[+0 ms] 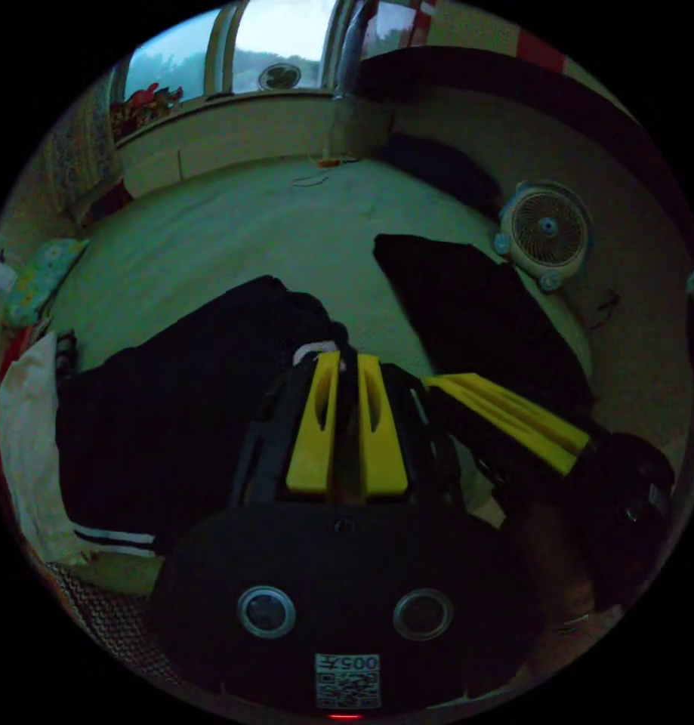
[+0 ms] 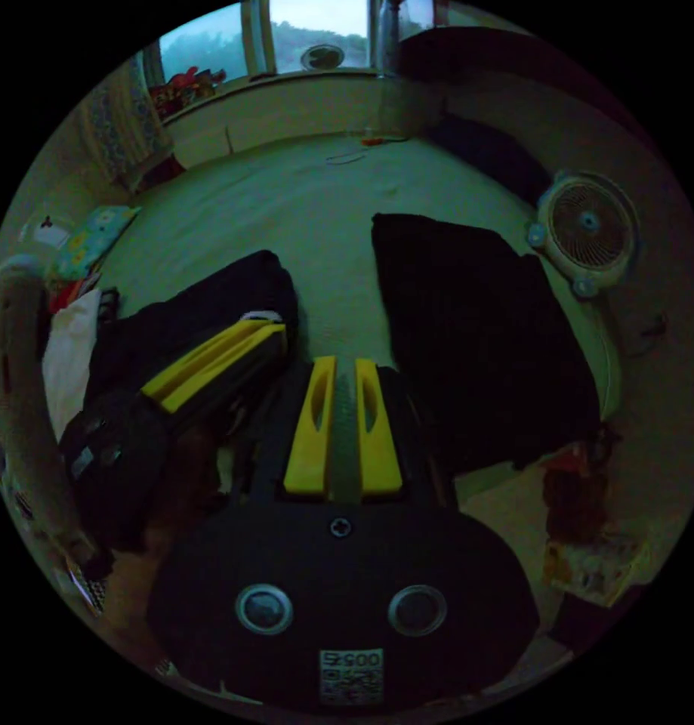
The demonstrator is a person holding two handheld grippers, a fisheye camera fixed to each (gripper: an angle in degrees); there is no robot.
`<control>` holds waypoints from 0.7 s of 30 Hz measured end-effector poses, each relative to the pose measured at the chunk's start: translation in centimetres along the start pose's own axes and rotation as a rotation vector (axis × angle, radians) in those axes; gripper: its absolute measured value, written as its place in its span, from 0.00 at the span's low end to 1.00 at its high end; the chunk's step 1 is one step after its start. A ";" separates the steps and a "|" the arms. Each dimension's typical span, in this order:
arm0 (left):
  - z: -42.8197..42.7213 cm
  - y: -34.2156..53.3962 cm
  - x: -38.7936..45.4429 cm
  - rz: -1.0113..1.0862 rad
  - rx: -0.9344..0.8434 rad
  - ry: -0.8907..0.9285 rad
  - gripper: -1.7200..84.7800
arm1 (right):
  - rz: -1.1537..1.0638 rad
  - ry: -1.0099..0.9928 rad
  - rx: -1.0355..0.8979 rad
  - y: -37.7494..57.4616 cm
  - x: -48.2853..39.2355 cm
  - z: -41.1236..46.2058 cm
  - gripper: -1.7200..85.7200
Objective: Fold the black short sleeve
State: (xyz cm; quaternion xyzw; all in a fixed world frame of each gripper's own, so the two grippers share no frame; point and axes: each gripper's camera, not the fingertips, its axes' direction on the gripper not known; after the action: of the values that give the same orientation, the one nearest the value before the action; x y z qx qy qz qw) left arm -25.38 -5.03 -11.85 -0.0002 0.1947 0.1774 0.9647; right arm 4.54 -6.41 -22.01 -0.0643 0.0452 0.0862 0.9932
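The room is dim, so dark cloth loses its folds and edges. A pale bed (image 2: 286, 204) stretches to the window wall, with open surface beyond the clothes. A folded black shirt (image 2: 475, 340) lies flat by the fan (image 2: 588, 230). A dark heap (image 1: 173, 408) is bunched at the bed's near edge. The left gripper (image 1: 345, 362) seems closed on the heap's white-trimmed edge; the grip is unclear. The right gripper (image 2: 345, 370) is nearly closed, holding nothing.
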 end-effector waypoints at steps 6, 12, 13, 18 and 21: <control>-2.9 3.7 -1.7 -0.029 0.018 -0.087 0.13 | -0.103 -0.132 0.065 2.0 -0.9 -3.0 0.08; -3.9 9.4 -8.6 -0.231 -0.070 -0.244 0.15 | -0.283 -0.161 0.069 3.6 -4.1 -2.9 0.11; -4.1 10.0 -9.3 -0.254 -0.076 -0.258 0.15 | -0.301 -0.137 0.068 3.8 -4.3 -2.6 0.11; -4.4 14.5 -14.4 -0.417 -0.121 -0.273 0.16 | -0.272 -0.145 0.004 3.3 -3.7 -0.3 0.13; -3.3 15.7 -15.2 -0.417 -0.143 -0.251 0.17 | -0.281 -0.198 -0.059 3.2 -3.9 1.1 0.13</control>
State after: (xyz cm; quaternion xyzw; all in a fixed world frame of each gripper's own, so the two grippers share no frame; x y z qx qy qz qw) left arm -45.08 4.24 -8.14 -0.0865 0.0561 -0.0136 0.9946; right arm 0.24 -3.82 -20.93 -0.0904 -0.0650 -0.0463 0.9927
